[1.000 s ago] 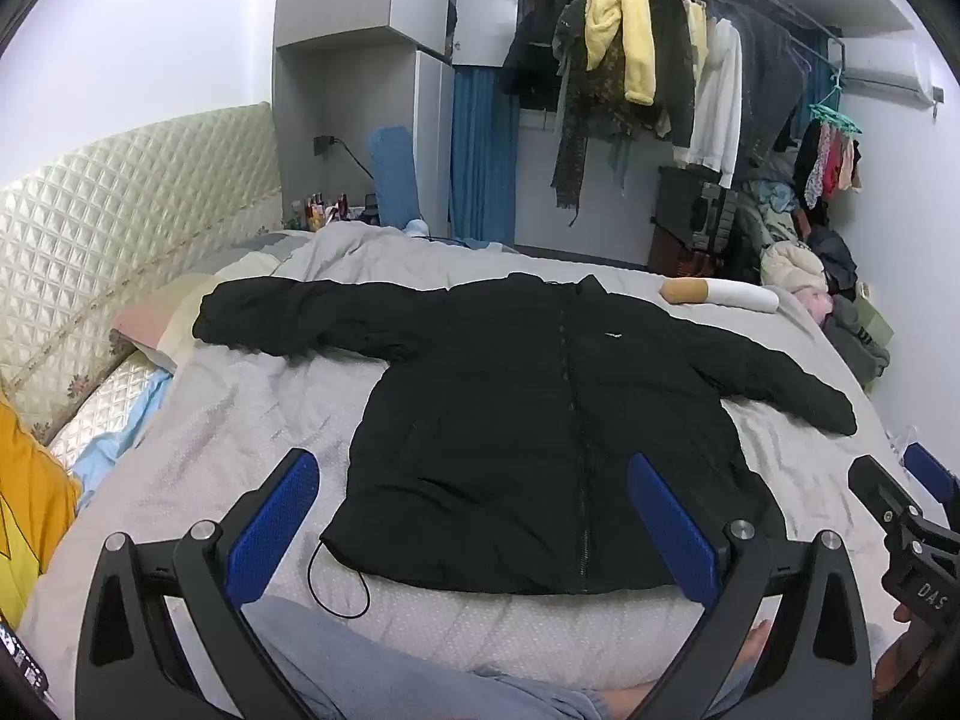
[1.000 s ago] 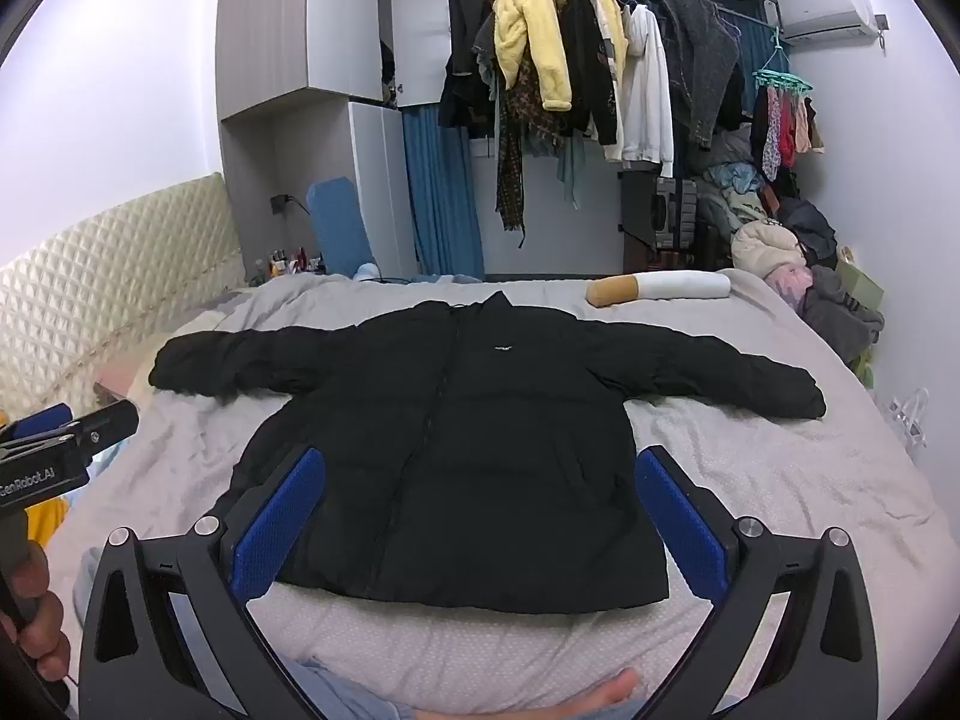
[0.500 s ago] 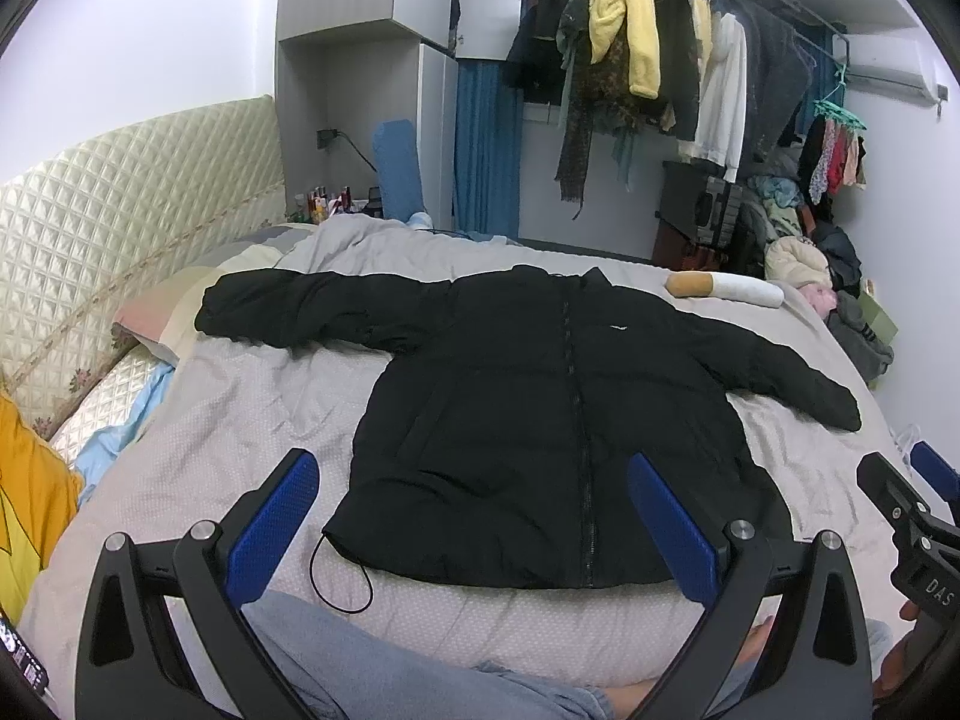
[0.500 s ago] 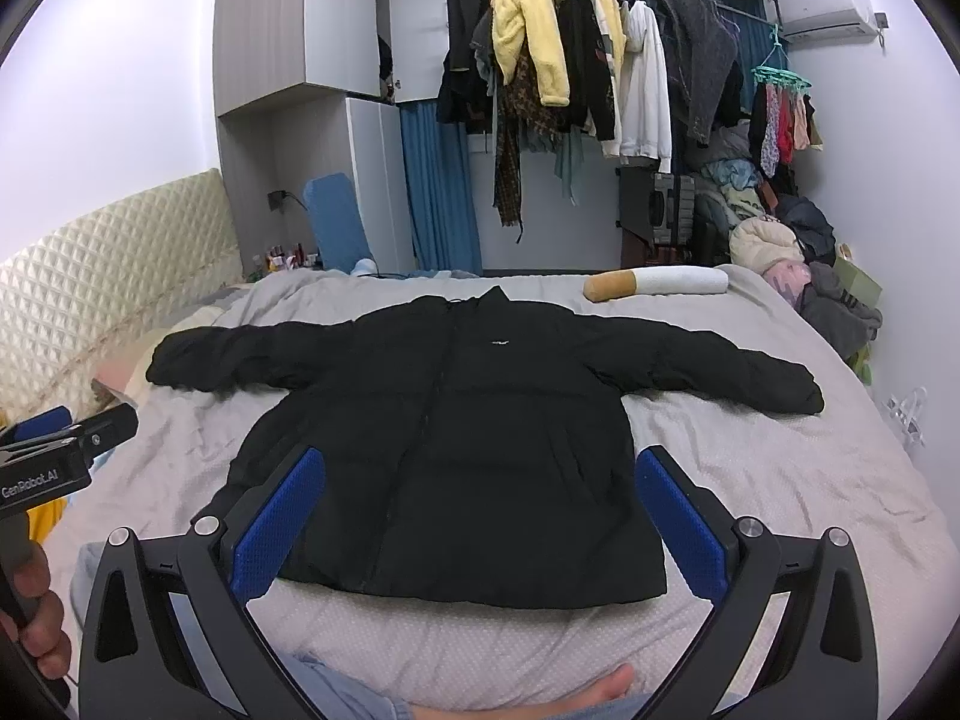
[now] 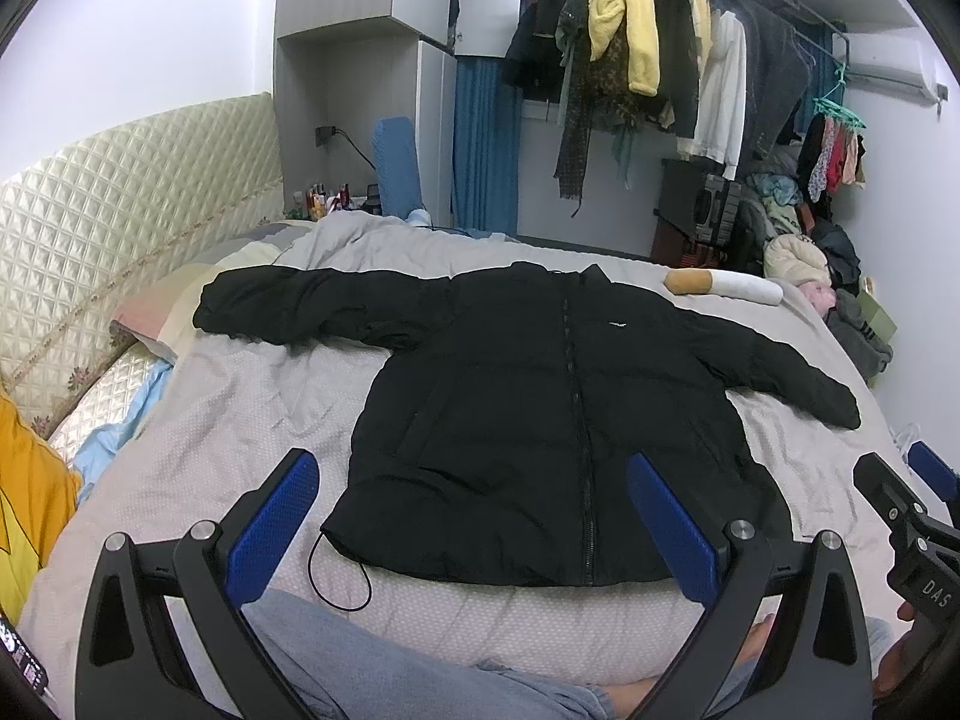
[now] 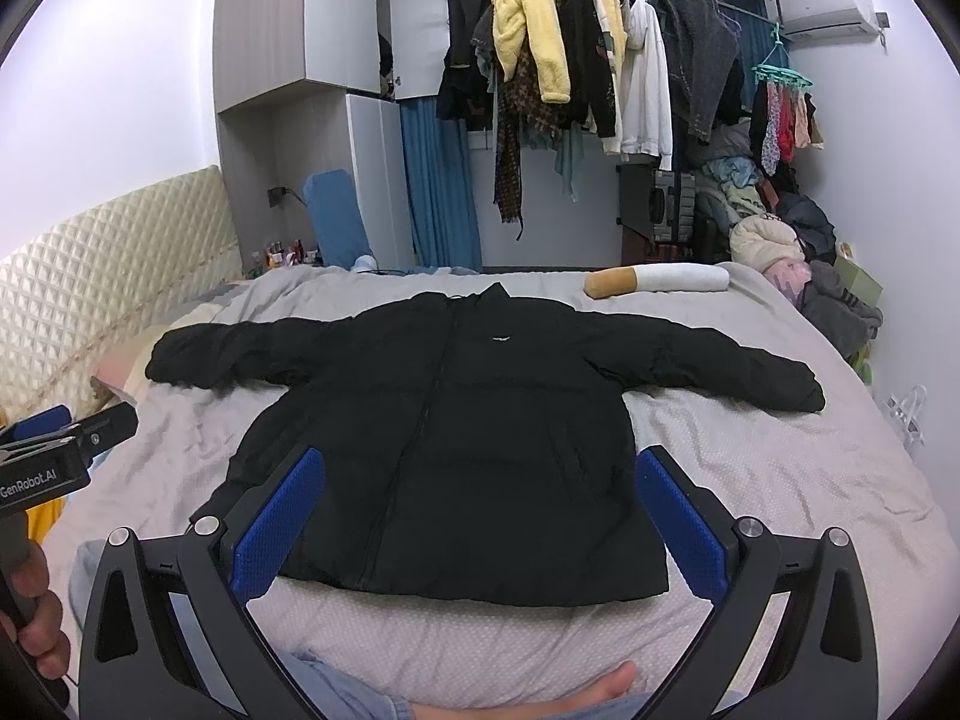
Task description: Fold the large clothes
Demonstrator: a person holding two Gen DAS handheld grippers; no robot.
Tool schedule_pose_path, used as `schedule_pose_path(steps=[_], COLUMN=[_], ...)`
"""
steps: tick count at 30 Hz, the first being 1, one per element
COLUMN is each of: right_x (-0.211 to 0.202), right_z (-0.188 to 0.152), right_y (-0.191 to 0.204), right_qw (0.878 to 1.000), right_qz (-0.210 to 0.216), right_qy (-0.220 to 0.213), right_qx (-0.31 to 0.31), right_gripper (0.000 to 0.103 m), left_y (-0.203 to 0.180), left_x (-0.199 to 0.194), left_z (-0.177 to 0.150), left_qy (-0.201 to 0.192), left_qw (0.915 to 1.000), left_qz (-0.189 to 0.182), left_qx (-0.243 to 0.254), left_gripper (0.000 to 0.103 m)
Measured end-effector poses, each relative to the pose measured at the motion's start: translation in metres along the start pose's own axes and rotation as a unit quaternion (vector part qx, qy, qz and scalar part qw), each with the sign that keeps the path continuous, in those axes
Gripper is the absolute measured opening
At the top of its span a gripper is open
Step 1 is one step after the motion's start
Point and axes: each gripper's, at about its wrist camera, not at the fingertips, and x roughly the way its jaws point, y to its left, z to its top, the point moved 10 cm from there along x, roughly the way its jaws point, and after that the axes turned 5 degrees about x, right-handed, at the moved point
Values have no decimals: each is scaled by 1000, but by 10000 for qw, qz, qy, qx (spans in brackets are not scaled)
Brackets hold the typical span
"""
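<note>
A black jacket (image 5: 552, 420) lies flat and zipped on the bed (image 5: 240, 408), front up, collar toward the clothes rail (image 6: 600, 60) and hem toward the person's legs, with both sleeves stretched out to the sides. No fold looks started yet.

The left gripper (image 5: 474, 516) hangs above the jacket's hem, its blue fingers (image 5: 282, 510) spread wide with nothing between them. The right gripper (image 6: 480, 516) hangs over the same hem, fingers (image 6: 678, 516) likewise spread and empty. Neither touches the jacket.

The likely first step is to bring the sleeves in across the chest. To do it well, take each sleeve near its cuff: the left gripper for the sleeve (image 5: 288, 306) that reaches toward the headboard (image 5: 120, 204), the right for the sleeve (image 6: 744, 372) on the far side of the jacket from it. Pinch through the full padded thickness, since puffy fabric may slip from a shallow bite. Lift only a little, carry the cuff over the zip, and lay it flat so the body does not drag. A drawstring loop (image 5: 336, 576) trails from the hem corner; keep it clear of the fingers.
</note>
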Motion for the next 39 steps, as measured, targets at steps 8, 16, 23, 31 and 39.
schedule_pose_path(steps=[8, 16, 23, 31, 39], right_x=[-1, -1, -1, 0, 1], right_z=[0, 0, 0, 3, 3], right_y=[-2, -1, -1, 1, 2], right_qw=[10000, 10000, 10000, 10000, 10000], right_qz=[-4, -4, 1, 4, 35], right_qy=[-8, -5, -2, 17, 40], right_qx=[11, 29, 16, -7, -8], right_gripper=[103, 103, 103, 103, 103], left_y=[1, 3, 4, 4, 4], left_x=[-1, 0, 0, 0, 0], left_z=[-1, -2, -1, -1, -1], left_qy=[-1, -7, -3, 6, 35], left_qw=[10000, 10000, 10000, 10000, 10000], left_qz=[11, -14, -42, -40, -37], left_qx=[-8, 0, -6, -4, 6], left_gripper=[103, 103, 103, 103, 103])
